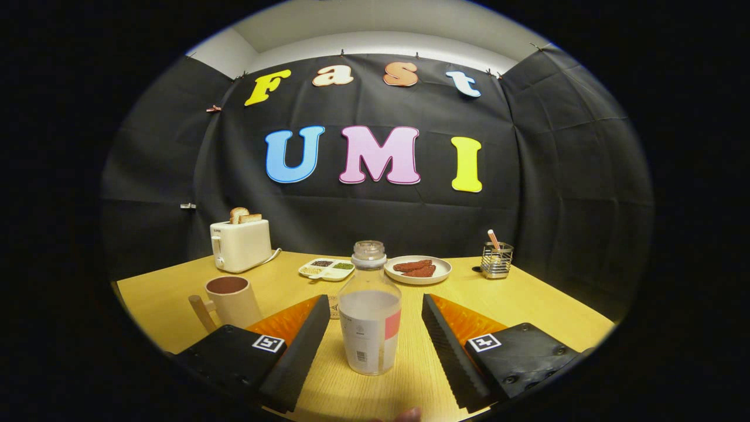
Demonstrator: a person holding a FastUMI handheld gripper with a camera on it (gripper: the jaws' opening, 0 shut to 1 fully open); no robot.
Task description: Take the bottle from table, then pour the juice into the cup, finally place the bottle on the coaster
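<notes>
The gripper has its jaws spread wide, one on each side of the bottle and clear of it, with a gap of bare desk on both sides. The bottle stands upright on the desk between the jaws, capless, with pale liquid filling it to about the shoulder and a label round its lower half. The cup stands to the left, just beyond the left jaw, with a wooden handle on its left side and a dark inside. A coaster lies flat behind the bottle, partly hidden by the left jaw. Farther back stand a toaster with bread in its slots, a small divided tray, a plate with reddish pieces, and a wire holder.
</notes>
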